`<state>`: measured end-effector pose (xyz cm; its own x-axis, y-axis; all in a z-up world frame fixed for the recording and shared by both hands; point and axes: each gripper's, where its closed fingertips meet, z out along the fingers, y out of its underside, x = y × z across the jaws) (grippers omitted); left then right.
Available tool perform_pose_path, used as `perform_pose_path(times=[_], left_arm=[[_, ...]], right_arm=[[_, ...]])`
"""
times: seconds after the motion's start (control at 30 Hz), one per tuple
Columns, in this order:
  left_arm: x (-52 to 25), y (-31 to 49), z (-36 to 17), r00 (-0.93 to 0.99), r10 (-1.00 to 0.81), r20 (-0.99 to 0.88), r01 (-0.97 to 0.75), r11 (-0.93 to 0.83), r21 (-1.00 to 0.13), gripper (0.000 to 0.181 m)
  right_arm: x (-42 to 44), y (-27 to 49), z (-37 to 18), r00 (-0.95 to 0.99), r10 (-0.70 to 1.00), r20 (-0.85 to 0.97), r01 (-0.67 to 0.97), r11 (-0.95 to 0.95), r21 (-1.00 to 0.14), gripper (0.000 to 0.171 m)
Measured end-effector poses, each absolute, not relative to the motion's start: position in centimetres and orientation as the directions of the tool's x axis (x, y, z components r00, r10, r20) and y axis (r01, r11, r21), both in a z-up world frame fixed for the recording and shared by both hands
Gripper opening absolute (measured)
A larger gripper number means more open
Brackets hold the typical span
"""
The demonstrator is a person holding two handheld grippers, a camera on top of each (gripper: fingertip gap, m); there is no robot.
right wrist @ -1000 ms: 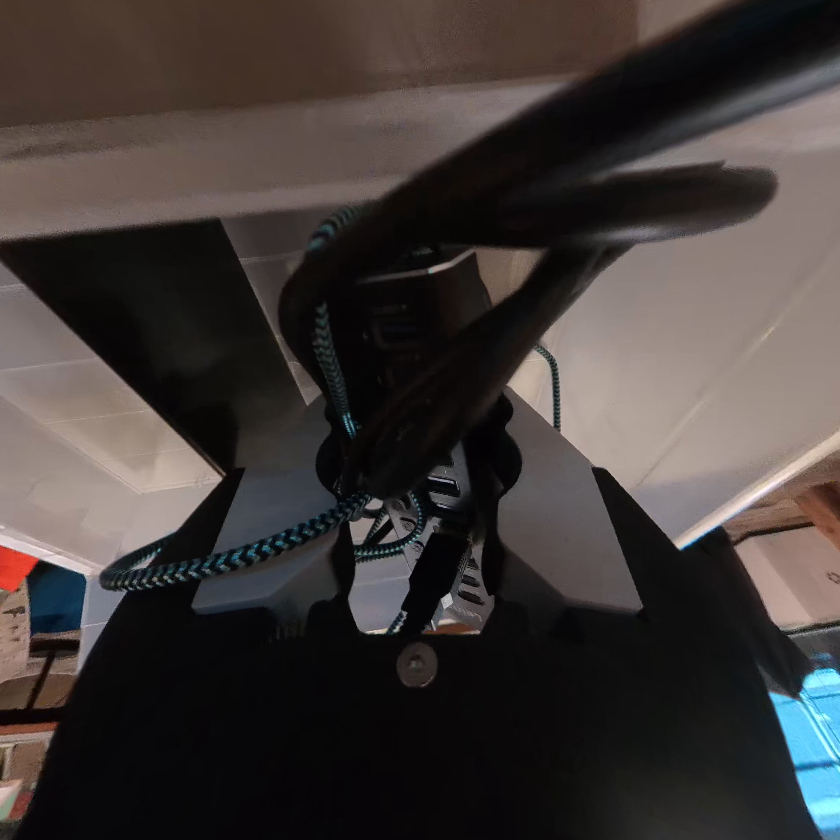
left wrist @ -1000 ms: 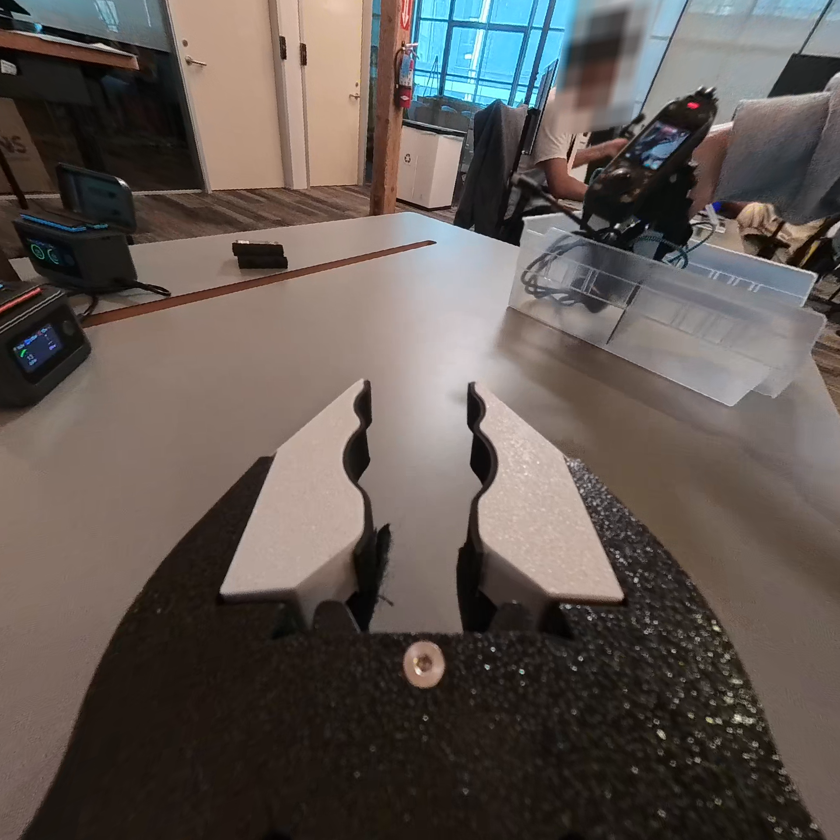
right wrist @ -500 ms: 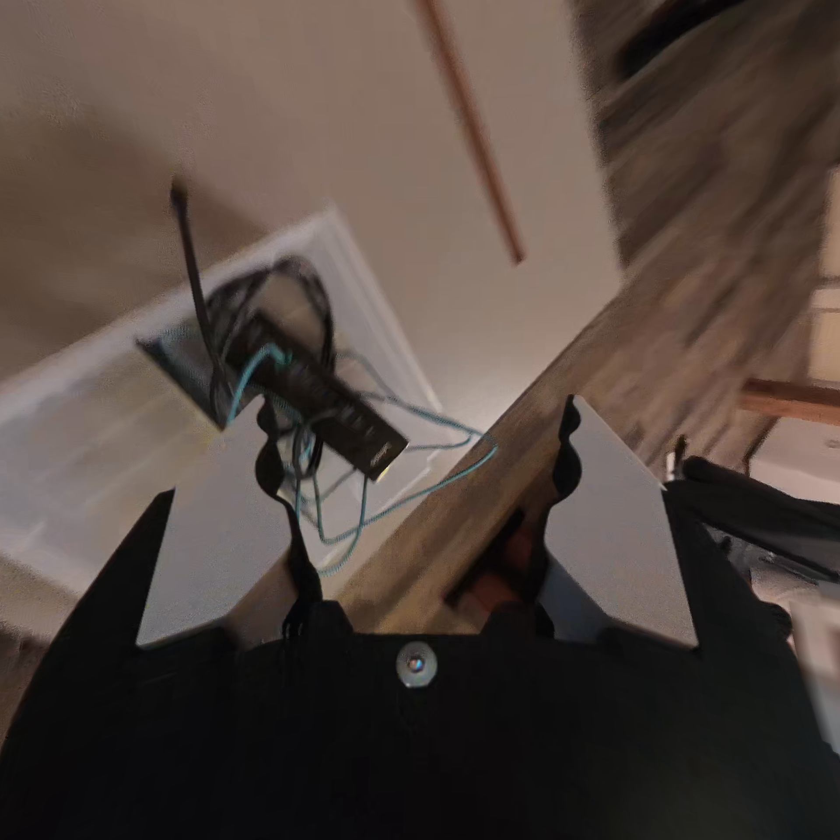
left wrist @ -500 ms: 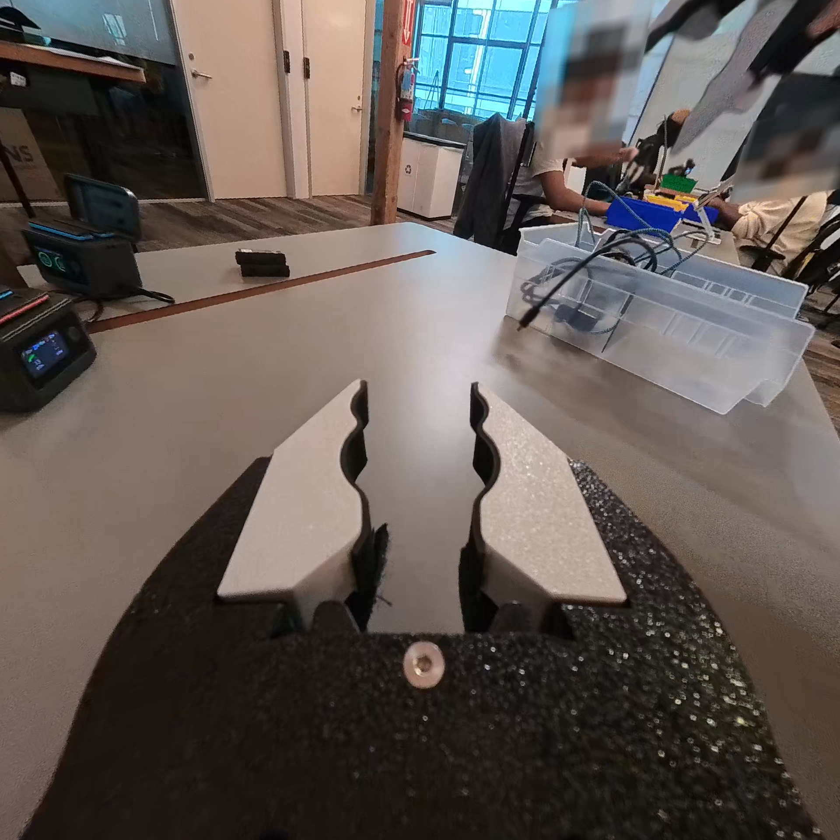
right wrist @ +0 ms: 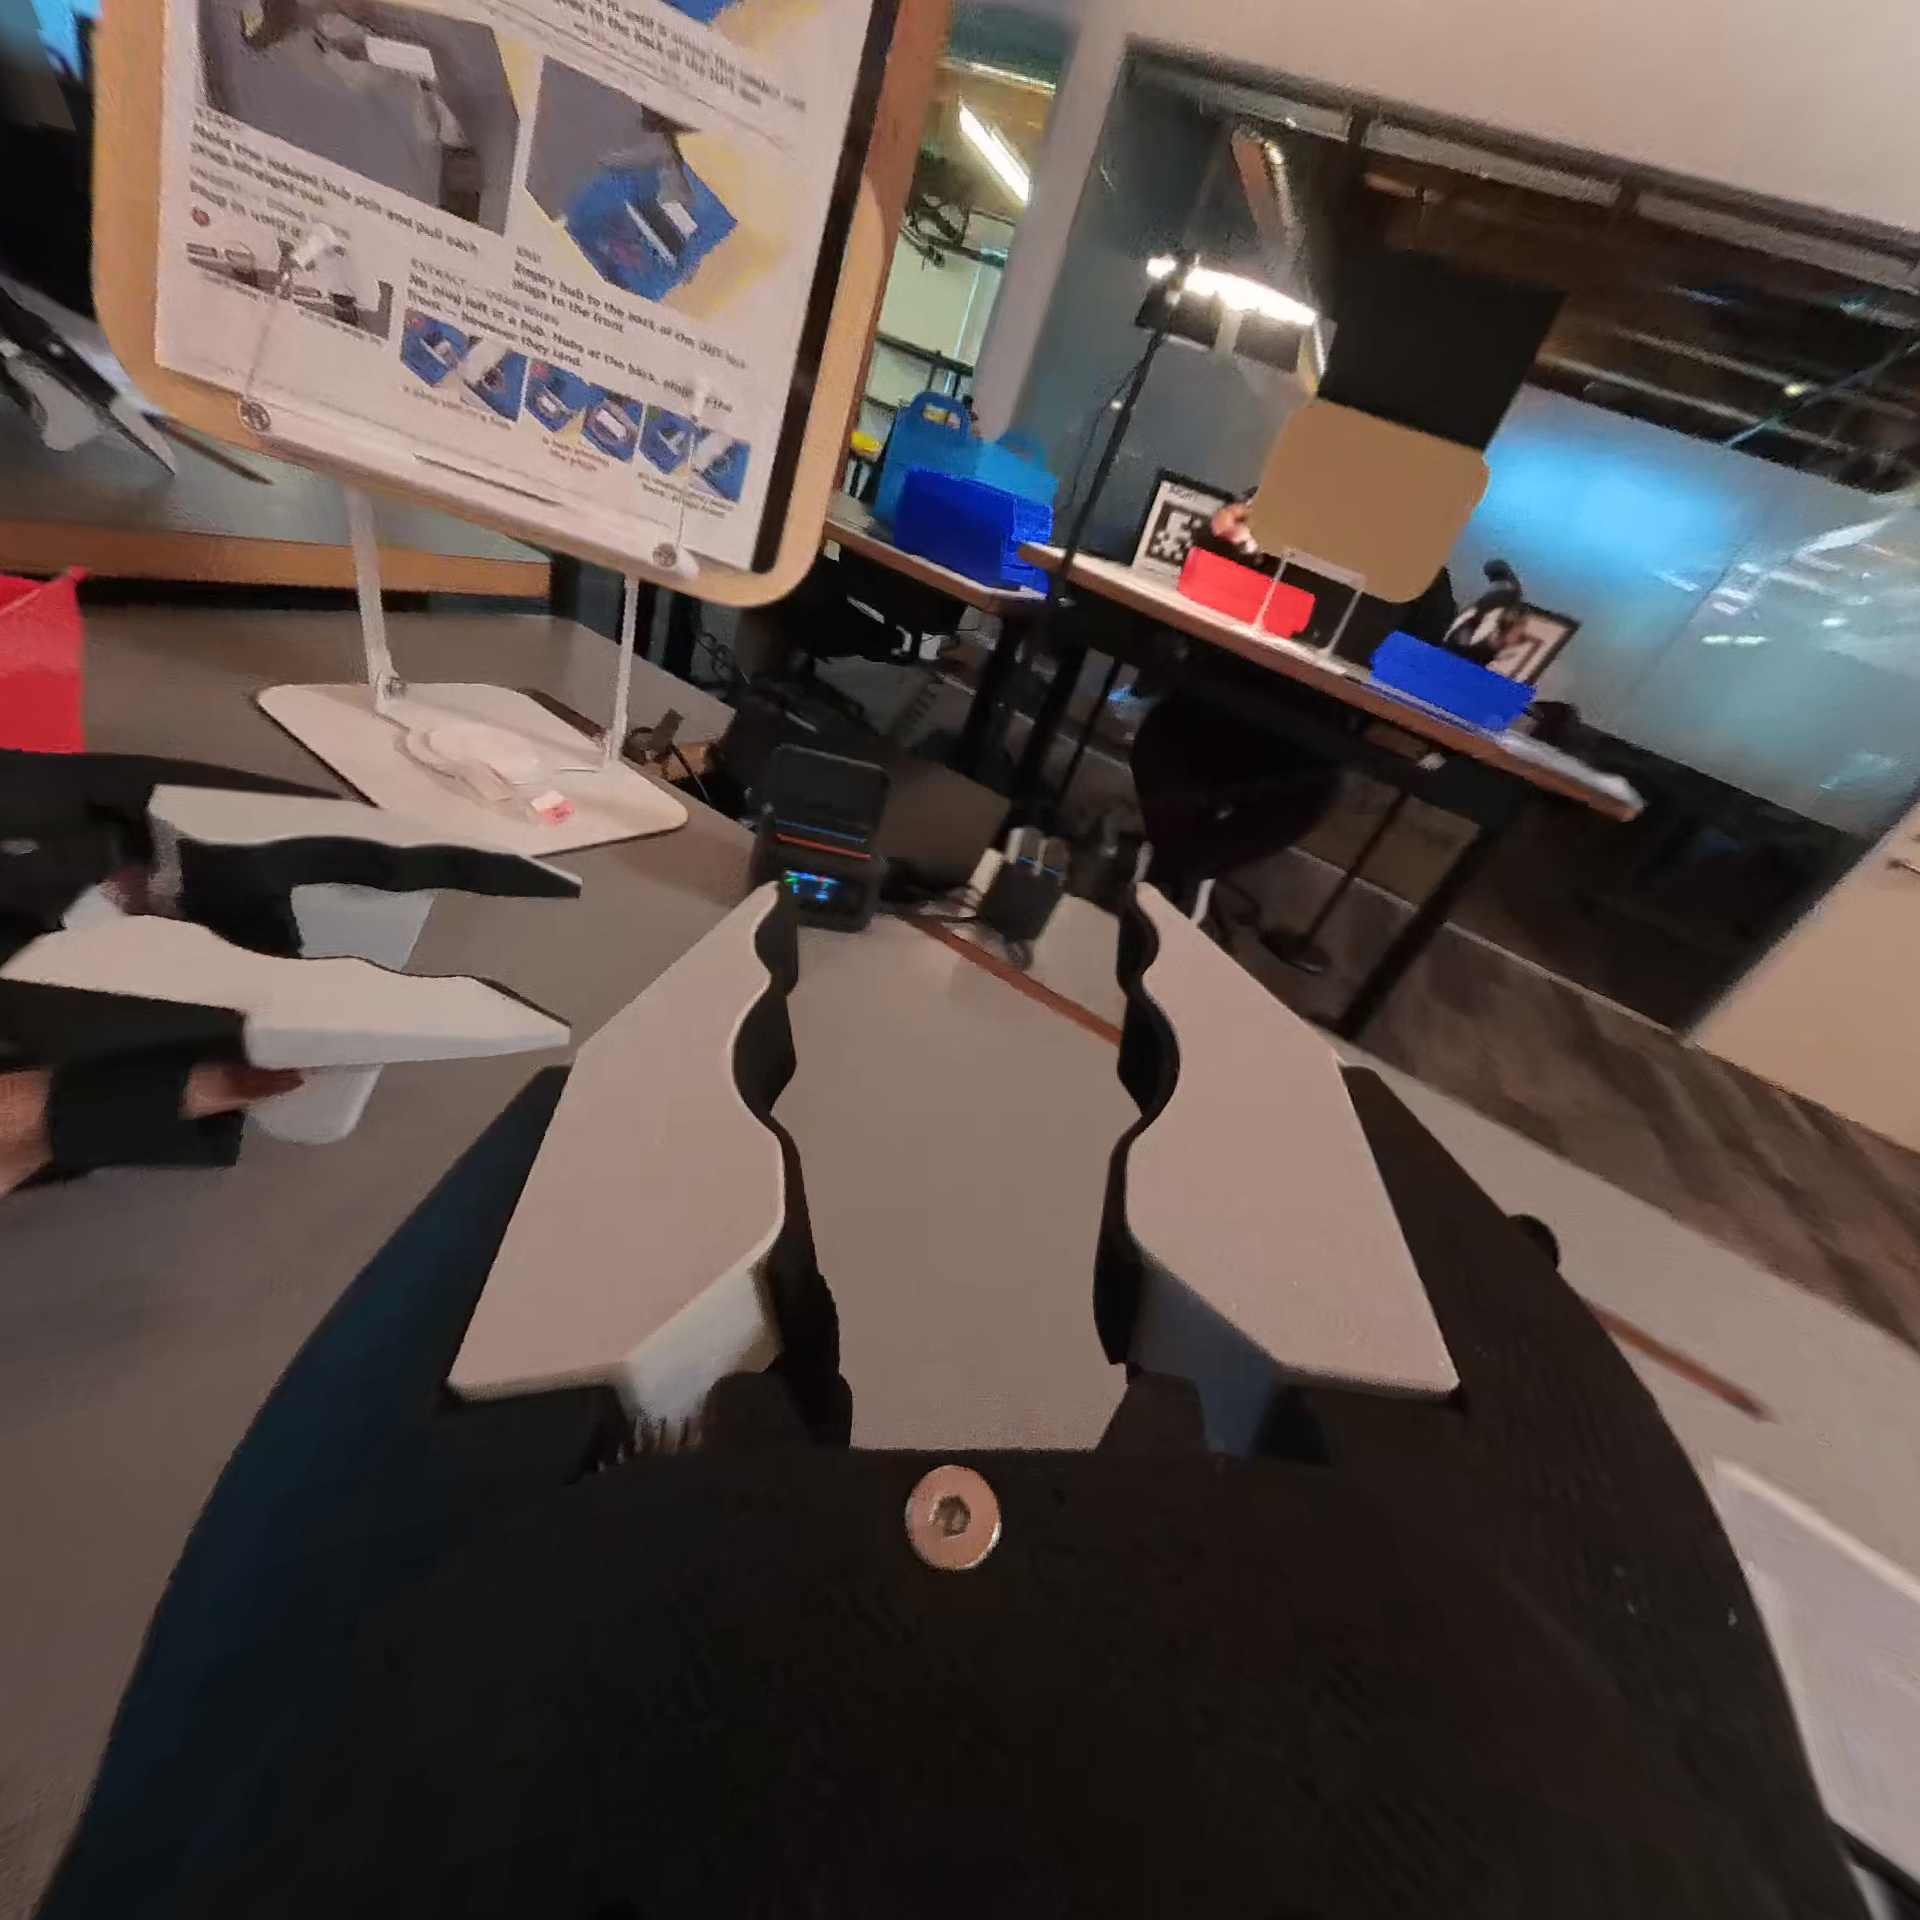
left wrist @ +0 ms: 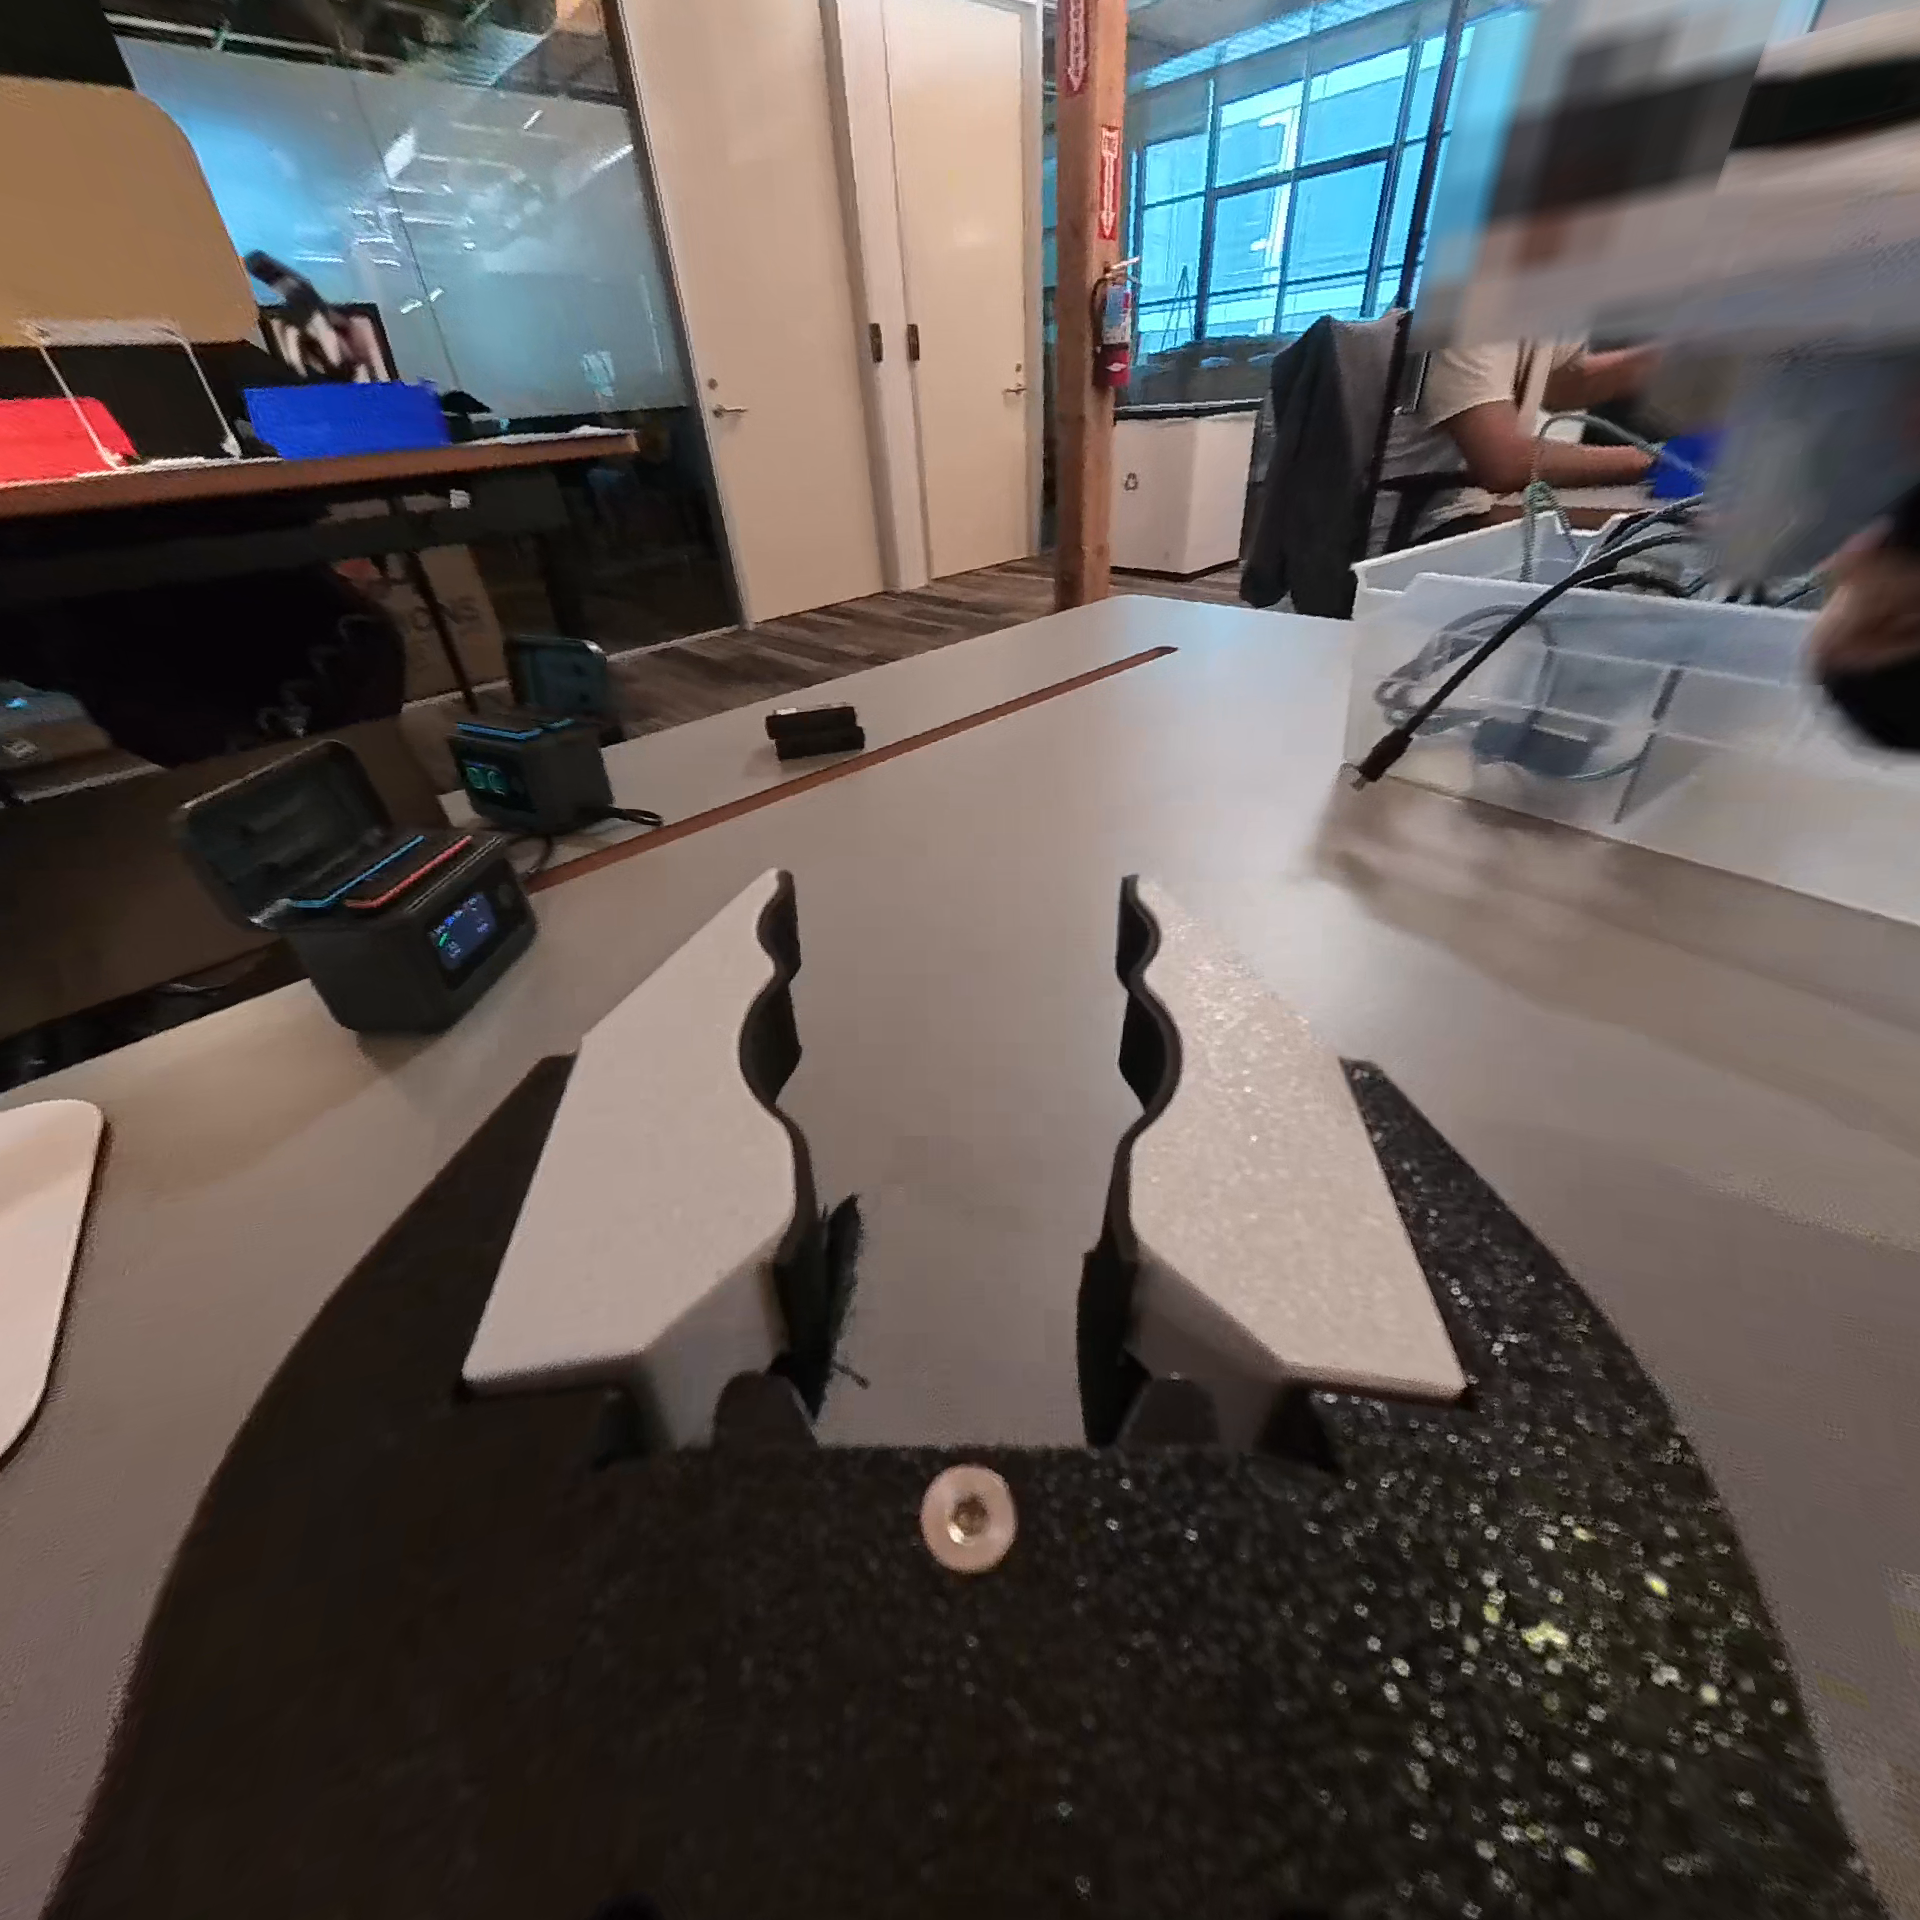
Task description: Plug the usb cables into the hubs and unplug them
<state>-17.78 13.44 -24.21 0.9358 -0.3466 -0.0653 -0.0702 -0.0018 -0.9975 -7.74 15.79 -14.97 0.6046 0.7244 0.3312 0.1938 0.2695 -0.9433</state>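
In the left wrist view, a clear plastic bin (left wrist: 1714, 831) stands on the grey table (left wrist: 1039, 790) at the right. It holds a dark hub (left wrist: 1538, 743) and tangled black and teal cables. One black cable's plug (left wrist: 1369, 771) hangs over the bin's near wall. My left gripper (left wrist: 956, 894) is open and empty, low over the table, well left of the bin. My right gripper (right wrist: 956, 899) is open and empty over the table, facing away from the bin. The left gripper (right wrist: 566, 961) also shows at the left of the right wrist view.
Two dark charger cases (left wrist: 405, 935) (left wrist: 530, 779) stand at the table's left, with small black blocks (left wrist: 816, 730) farther back. An instruction board (right wrist: 499, 260) stands on a white base (right wrist: 468, 758). A person sits beyond the bin (left wrist: 1486, 426). A blurred hand (left wrist: 1870, 644) is above the bin.
My right gripper let go of the hub and cables in the bin, opened, and swung away across the table. My left gripper opened wider and turned a little left.
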Motion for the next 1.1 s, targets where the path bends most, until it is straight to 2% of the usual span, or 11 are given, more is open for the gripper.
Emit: perform_pose_path(times=[0.17,0.3,0.43,0.6,0.7,0.83,0.93,1.03,1.1], left_arm=[[-18.2,13.6,-24.5,0.942,-0.328,-0.076,-0.081,0.001,-0.997,0.060],[-18.4,13.6,-24.6,0.946,-0.316,-0.077,-0.082,-0.005,-0.997,0.060],[-18.4,13.1,-23.5,0.947,-0.309,-0.090,-0.085,0.029,-0.996,0.060],[-18.5,10.7,-20.3,0.957,-0.278,-0.087,-0.090,0.001,-0.996,0.081],[-19.6,7.4,-17.6,0.963,-0.247,-0.107,-0.126,-0.063,-0.990,0.085],[-27.7,3.1,-15.5,0.990,-0.032,-0.135,-0.139,-0.297,-0.945,0.086],[-35.5,-0.1,-17.4,0.985,0.078,-0.155,-0.087,-0.553,-0.828,0.086],[-40.8,-3.4,-22.6,0.991,0.054,-0.125,-0.027,-0.821,-0.570,0.078],[-43.3,-5.2,-26.0,0.993,0.052,-0.109,0.005,-0.919,-0.395,0.075]], right_arm=[[-11.0,19.5,-21.5,0.663,0.730,0.169,0.085,0.152,-0.985,0.050],[-10.8,19.5,-23.7,0.658,0.669,0.345,0.191,0.295,-0.936,0.043],[-10.7,19.0,-23.7,0.641,0.698,0.319,0.150,0.294,-0.944,0.039],[-11.2,18.2,-23.6,0.619,0.672,0.407,0.192,0.373,-0.908,0.039],[-11.4,18.3,-23.6,0.611,0.694,0.380,0.170,0.354,-0.920,0.040],[-11.6,18.5,-23.8,0.607,0.715,0.347,0.148,0.327,-0.933,0.040],[-11.8,18.6,-23.8,0.602,0.722,0.340,0.145,0.321,-0.936,0.039],[-11.9,18.6,-23.9,0.597,0.735,0.323,0.134,0.306,-0.943,0.038],[-11.9,18.6,-24.0,0.592,0.741,0.315,0.132,0.297,-0.946,0.038]])
